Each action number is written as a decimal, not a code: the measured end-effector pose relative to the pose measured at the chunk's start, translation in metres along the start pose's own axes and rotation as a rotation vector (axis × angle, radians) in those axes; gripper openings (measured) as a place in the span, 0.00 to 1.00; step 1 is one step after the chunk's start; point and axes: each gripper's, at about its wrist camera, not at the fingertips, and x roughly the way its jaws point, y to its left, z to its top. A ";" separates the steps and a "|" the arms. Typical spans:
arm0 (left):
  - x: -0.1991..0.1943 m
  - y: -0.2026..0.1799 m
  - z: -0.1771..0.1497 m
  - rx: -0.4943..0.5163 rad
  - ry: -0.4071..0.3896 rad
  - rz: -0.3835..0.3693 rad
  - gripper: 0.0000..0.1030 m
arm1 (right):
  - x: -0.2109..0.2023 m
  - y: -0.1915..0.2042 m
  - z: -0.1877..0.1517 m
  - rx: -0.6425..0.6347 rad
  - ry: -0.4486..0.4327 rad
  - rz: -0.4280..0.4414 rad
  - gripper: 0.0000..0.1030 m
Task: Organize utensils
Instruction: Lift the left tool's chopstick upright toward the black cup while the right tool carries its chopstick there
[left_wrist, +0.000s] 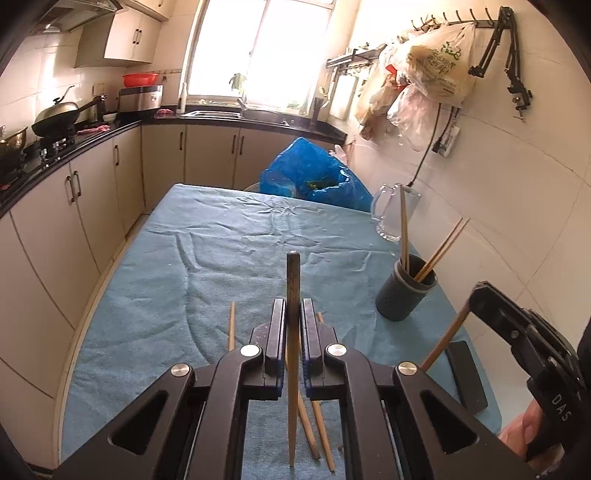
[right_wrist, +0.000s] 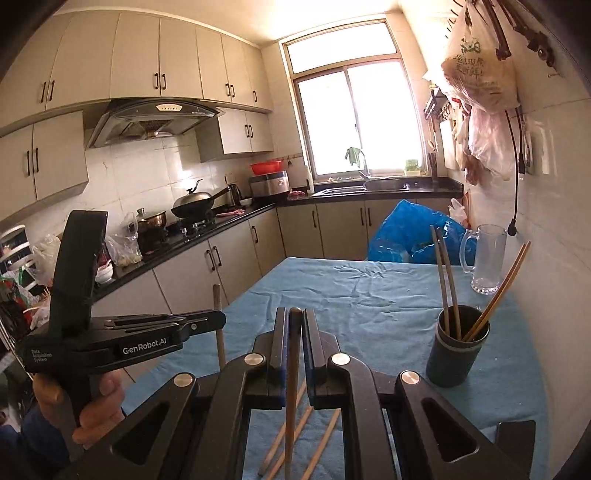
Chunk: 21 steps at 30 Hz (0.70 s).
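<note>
Two chopsticks are held at this moment, one in each gripper. In the left gripper (left_wrist: 294, 317) a chopstick (left_wrist: 293, 332) is clamped between closed jaws; it stands roughly upright, its dark thick end above the jaws and its pale tip pointing down toward the blue tablecloth (left_wrist: 207, 258). In the right gripper (right_wrist: 294, 325) a second chopstick (right_wrist: 291, 387) is pinched the same way, its long axis nearly vertical, with only a short stub showing above the closed jaws.

The dark holder cup (left_wrist: 406, 291) stands ahead and to the right of the left jaws, and ahead and to the right of the right jaws too, where it appears nearer. Several chopsticks are already leaning inside it. Judged from this, the right gripper is better placed to deliver first, and the coming move calls for the held stick to be carried over the cup's mouth with its axis kept upright, then let go.

Loose chopsticks (right_wrist: 295, 435) are left lying flat on the cloth just below and behind both sets of jaws, so the task seems only partly done. A glass mug (right_wrist: 487, 258) stands beyond the cup, near the wall, and a blue plastic bag (left_wrist: 314, 177) sits at the table's far edge.
</note>
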 end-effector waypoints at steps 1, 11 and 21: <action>0.000 0.000 0.000 0.001 0.001 -0.005 0.06 | -0.001 0.001 0.000 -0.003 -0.005 -0.001 0.08; -0.002 0.008 0.003 -0.035 0.002 -0.007 0.06 | 0.008 -0.005 0.001 0.032 0.015 0.012 0.08; -0.007 0.010 0.007 -0.041 -0.007 -0.018 0.06 | 0.007 -0.008 0.004 0.046 0.005 0.000 0.08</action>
